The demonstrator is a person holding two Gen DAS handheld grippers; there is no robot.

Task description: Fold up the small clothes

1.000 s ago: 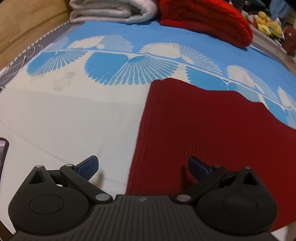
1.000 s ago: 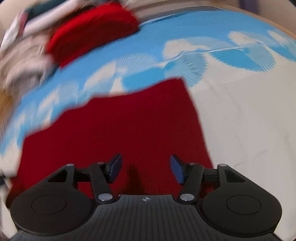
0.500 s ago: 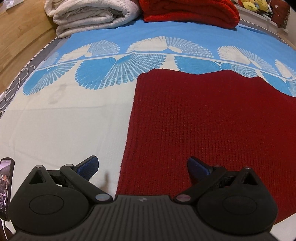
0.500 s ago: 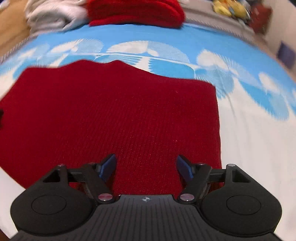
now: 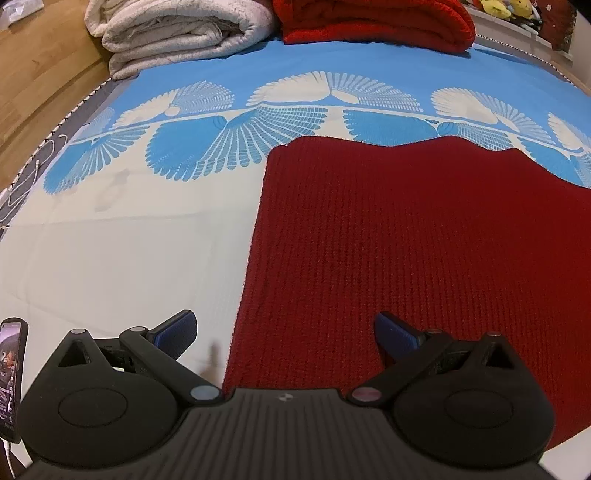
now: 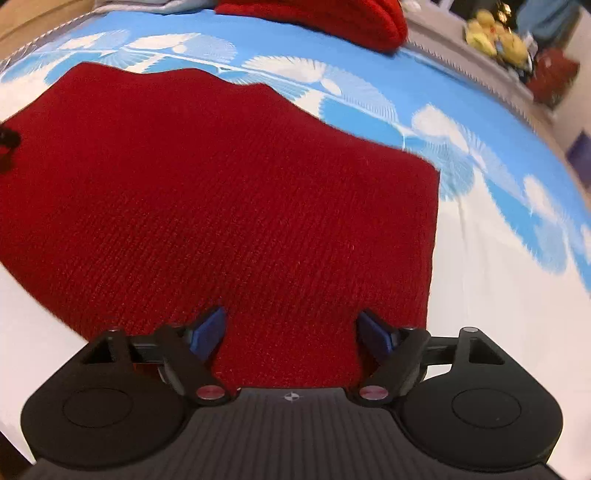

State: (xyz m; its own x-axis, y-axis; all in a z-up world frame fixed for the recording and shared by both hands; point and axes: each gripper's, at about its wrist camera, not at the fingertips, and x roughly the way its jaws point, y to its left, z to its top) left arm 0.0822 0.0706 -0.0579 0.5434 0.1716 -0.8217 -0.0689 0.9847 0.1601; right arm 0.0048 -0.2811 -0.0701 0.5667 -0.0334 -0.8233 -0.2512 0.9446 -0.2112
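A dark red knitted garment lies flat on the blue and white patterned bed cover. In the left wrist view my left gripper is open and empty, low over the garment's near left edge, one finger over the cover and one over the knit. In the right wrist view the garment fills the middle. My right gripper is open and empty over the garment's near edge, close to its right corner.
A folded white blanket and a folded red blanket lie at the far end of the bed. A phone lies at the near left. Yellow plush toys sit on a far shelf. Wooden floor shows on the left.
Both grippers have swung round to face the garment squarely and moved along its near edge. The right gripper's jaws have opened wider. The garment lies as before.
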